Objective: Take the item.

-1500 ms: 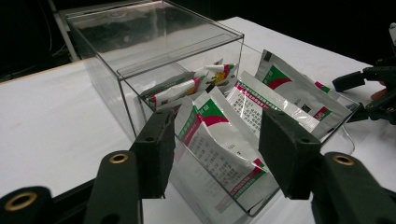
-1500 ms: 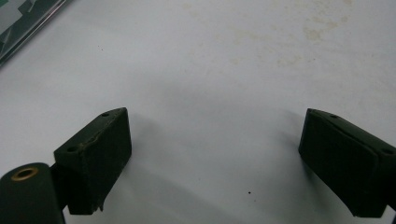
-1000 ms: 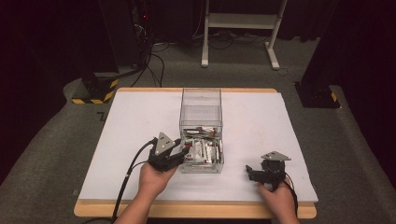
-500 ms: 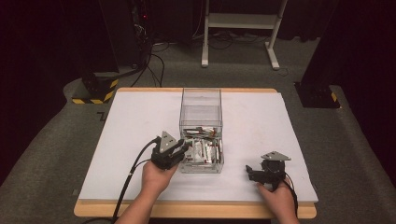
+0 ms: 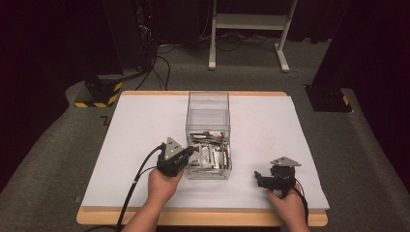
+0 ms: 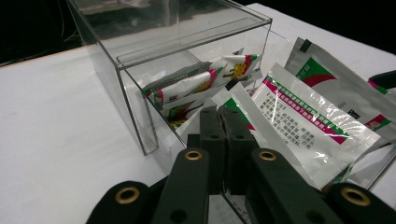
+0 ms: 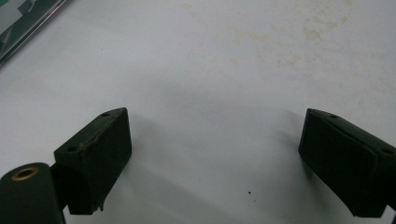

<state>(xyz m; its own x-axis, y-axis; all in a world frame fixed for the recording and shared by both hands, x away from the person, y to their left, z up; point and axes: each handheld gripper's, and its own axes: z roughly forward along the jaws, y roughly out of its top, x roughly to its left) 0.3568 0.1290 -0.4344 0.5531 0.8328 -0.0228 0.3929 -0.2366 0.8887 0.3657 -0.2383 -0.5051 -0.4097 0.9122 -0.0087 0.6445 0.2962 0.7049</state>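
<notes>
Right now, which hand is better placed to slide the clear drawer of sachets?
Left. The left tongs have just been closing and now appear to pinch the near wall of the clear drawer, beside the sachets. The right tongs stand open over bare table, apart from it.

One camera sits high up on the person's side and looks forward and down on the whole white table [image 5: 145,125], with the dark floor far behind. The camera on the left gripper [image 5: 175,159] is very close and low, looking along its own black jaws into the clear box [image 6: 154,60] and its packets [image 6: 308,116]; the high view shows that same box [image 5: 208,135] from farther off. The camera on the right gripper [image 5: 276,178] looks down from very near at the bare table [image 7: 224,84], the same table top the high view shows.
</notes>
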